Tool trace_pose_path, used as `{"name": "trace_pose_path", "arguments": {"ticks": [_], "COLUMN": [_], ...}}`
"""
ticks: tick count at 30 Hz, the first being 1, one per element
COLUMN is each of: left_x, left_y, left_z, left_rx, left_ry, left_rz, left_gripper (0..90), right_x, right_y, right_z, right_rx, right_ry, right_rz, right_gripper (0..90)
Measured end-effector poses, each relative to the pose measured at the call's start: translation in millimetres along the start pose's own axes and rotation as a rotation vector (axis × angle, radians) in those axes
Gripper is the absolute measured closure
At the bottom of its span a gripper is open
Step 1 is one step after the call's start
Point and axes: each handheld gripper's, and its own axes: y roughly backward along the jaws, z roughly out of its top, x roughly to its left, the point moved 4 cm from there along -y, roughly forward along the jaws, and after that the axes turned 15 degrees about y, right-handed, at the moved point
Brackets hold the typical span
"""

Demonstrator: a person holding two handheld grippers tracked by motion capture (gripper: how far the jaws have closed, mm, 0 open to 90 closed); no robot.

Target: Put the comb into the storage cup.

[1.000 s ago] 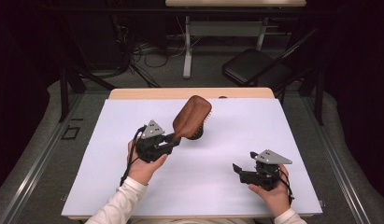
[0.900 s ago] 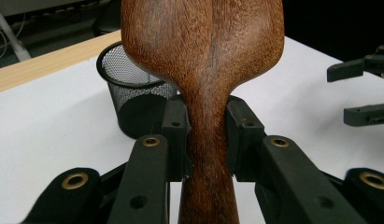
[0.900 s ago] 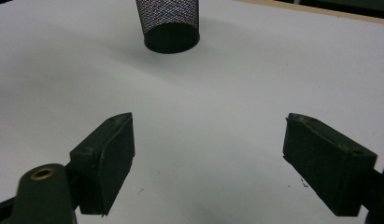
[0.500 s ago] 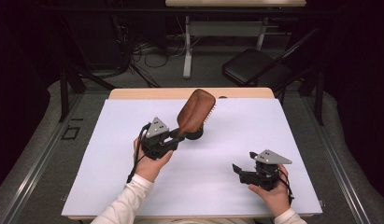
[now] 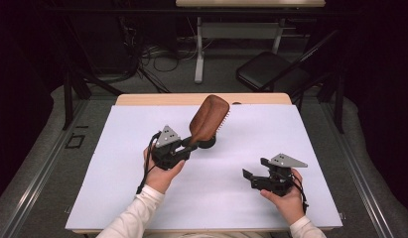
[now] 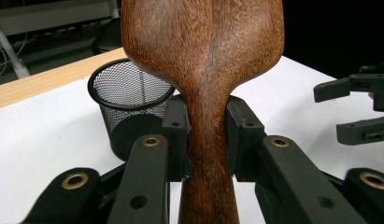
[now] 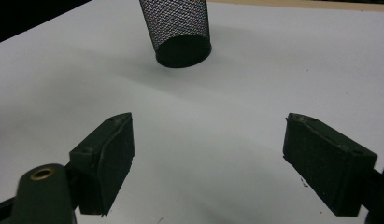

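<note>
Over white table [image 5: 142,198], left tongs [image 5: 190,145] clamp wooden hairbrush [image 5: 209,117] handle; right tongs [image 5: 252,177] gape wide, holding nothing.

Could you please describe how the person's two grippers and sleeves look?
Both the left gripper and the right gripper are black, built from jointed bars with brass-coloured rivets. Each has two blocky, flat-faced pads, a grey three-cornered plate on top with small holes, and a trailing black cable. The person wears white long sleeves.
</note>
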Motion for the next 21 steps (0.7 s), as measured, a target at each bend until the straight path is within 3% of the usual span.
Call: {"name": "trace_pose_path", "arguments": {"ticks": [21], "left_x": [3.1], "left_y": [0.6], "left_z": [-1.7], "left_rx": [-0.011], "left_ry": [0.011], "left_rz": [-0.002], "left_gripper": [72.3], "right_x": [-12.1], "right_y": [-24.0], "right_z": [56.5], "right_rx": [0.077], "right_ry": [-0.15], "right_rz": [0.123], "right_gripper": [15.9]}}
